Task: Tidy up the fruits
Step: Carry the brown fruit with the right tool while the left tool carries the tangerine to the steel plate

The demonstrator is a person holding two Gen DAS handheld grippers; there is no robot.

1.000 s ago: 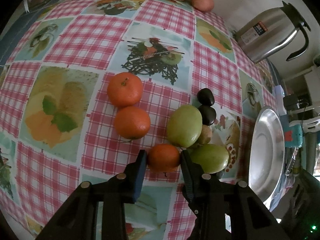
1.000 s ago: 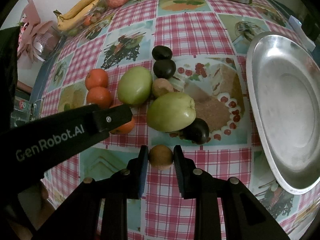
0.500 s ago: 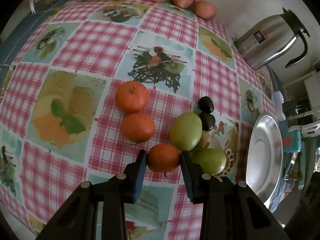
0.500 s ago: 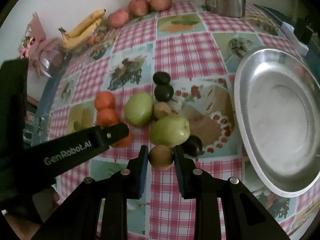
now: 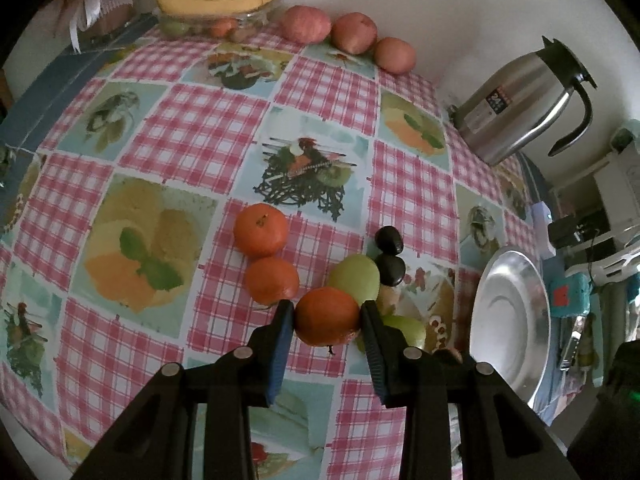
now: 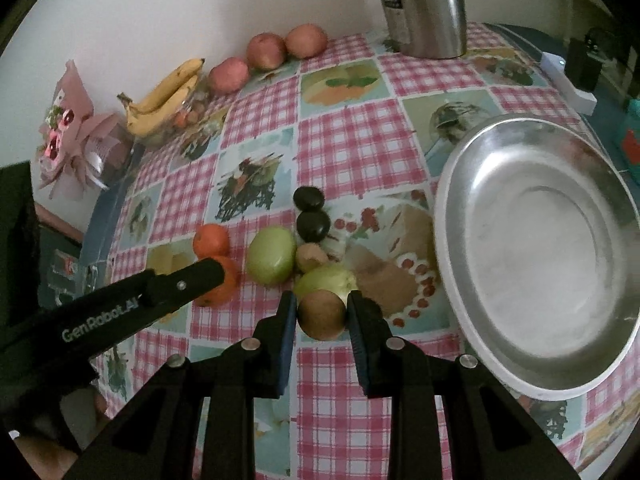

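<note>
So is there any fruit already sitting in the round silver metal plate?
No, the round silver metal plate shows only its bare shiny surface, while the fruits lie on the checked tablecloth beside it.

steel jug (image 5: pixel 520 108), checked tablecloth (image 5: pixel 192 136), pink bouquet (image 6: pixel 68 136)

A table covered by a checked, food-printed cloth (image 6: pixel 340 136) bore a steel plate (image 6: pixel 452 240) at three o'clock, tangerines (image 5: pixel 260 229) and green apples (image 6: pixel 270 254) centrally, a thermos (image 6: pixel 424 8) at twelve.
</note>
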